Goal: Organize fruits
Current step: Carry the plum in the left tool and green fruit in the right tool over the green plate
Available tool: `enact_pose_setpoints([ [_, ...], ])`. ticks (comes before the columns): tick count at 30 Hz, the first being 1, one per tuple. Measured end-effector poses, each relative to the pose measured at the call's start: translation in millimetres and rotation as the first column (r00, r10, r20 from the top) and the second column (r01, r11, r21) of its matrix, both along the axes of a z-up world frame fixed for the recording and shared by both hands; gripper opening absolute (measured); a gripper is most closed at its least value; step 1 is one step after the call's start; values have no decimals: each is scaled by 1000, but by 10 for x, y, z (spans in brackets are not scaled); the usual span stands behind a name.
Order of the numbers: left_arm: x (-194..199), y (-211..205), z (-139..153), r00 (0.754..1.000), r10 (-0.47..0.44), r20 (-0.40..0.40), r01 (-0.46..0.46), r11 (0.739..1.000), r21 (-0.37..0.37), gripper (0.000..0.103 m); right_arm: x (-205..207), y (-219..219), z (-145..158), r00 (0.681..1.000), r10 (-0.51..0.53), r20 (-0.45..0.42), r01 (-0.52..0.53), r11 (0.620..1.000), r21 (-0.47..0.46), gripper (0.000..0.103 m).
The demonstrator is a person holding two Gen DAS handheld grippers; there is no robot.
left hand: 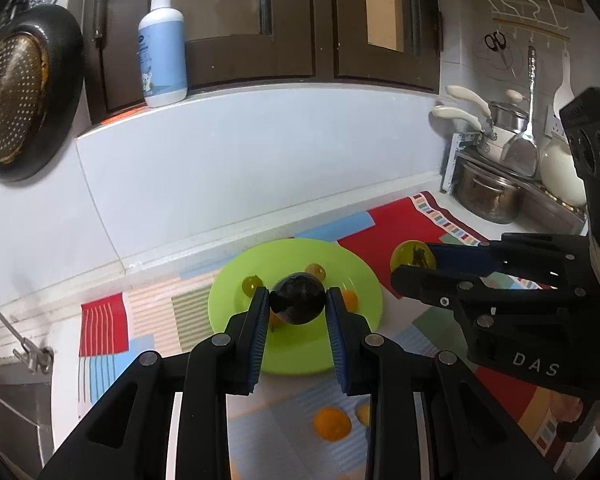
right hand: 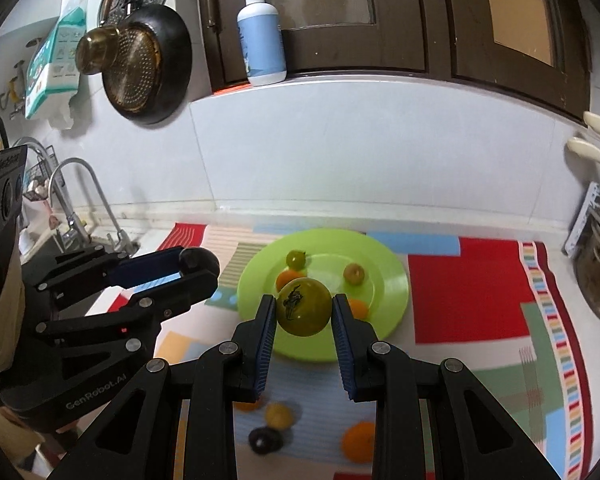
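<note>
My left gripper (left hand: 297,298) is shut on a dark round fruit (left hand: 298,298), held above the green plate (left hand: 320,356). My right gripper (right hand: 304,306) is shut on a yellow-green fruit (right hand: 303,306) with a dark stem mark, also above the green plate (right hand: 384,280). On the plate lie two small yellow-green fruits (right hand: 296,258) (right hand: 354,273) and two orange ones (right hand: 287,279) (right hand: 359,307). The right gripper (left hand: 414,266) shows at the right of the left wrist view; the left gripper (right hand: 192,266) shows at the left of the right wrist view.
On the patterned mat (right hand: 472,292) near me lie an orange fruit (right hand: 358,440), a yellow one (right hand: 278,416) and a dark one (right hand: 265,439). A sink with a faucet (right hand: 80,200) is at the left, pots (left hand: 486,196) at the right, a pump bottle (left hand: 164,48) on the ledge.
</note>
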State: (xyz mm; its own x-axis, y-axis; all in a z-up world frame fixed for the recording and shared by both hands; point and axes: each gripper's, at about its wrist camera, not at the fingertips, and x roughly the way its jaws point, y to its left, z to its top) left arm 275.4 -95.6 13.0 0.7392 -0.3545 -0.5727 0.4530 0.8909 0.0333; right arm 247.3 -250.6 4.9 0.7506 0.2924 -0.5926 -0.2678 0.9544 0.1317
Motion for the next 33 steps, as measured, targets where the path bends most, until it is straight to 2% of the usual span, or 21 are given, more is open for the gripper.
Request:
enact_pose_setpoints([
  [18,806,-125,-114,997,14,-71,-14,1000,4,29,915,-16,-91,997,41,-72,-43,999,-26,29],
  [33,1434,-224,-585,986,19,-167,-12,999,38,29,1588,-52,-584,983,39,-182,-49,997,-53,29],
])
